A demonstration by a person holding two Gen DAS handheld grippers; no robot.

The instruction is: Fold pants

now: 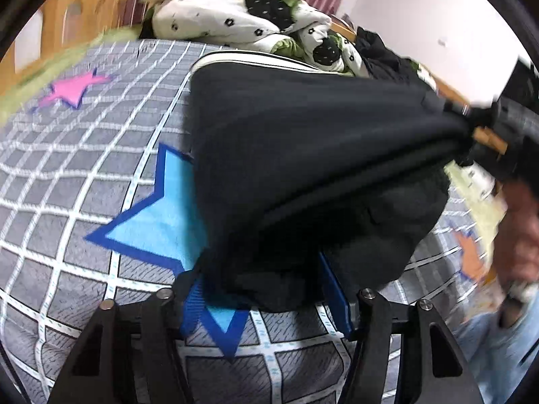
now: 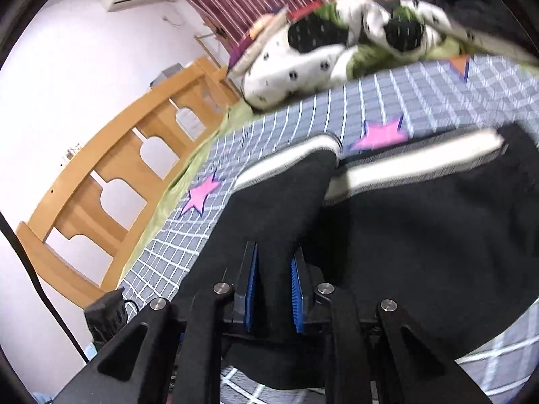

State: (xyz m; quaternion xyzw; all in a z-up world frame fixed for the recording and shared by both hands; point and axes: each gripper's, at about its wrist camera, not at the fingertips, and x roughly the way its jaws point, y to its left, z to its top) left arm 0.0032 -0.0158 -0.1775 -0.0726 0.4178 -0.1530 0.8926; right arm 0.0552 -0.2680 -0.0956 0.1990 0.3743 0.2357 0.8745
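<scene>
The black pants [image 1: 320,155] with a white side stripe [image 1: 256,59] hang lifted over the grey checked bed sheet [image 1: 67,181]. My left gripper [image 1: 266,289] is shut on a bunched corner of the pants; its blue pads are spread by the thick cloth. The right gripper [image 1: 488,128] shows at the right edge of the left wrist view, pinching the opposite end. In the right wrist view my right gripper [image 2: 274,269] is shut on a fold of the pants [image 2: 421,229], and the white stripe [image 2: 421,158] runs across beyond it.
A white, black and green quilt [image 1: 242,17] lies bunched at the bed's far end. A wooden footboard [image 2: 111,168] borders the bed on the left of the right wrist view. Dark clothes [image 1: 380,50] lie by the quilt. The person's arm [image 1: 518,235] is at right.
</scene>
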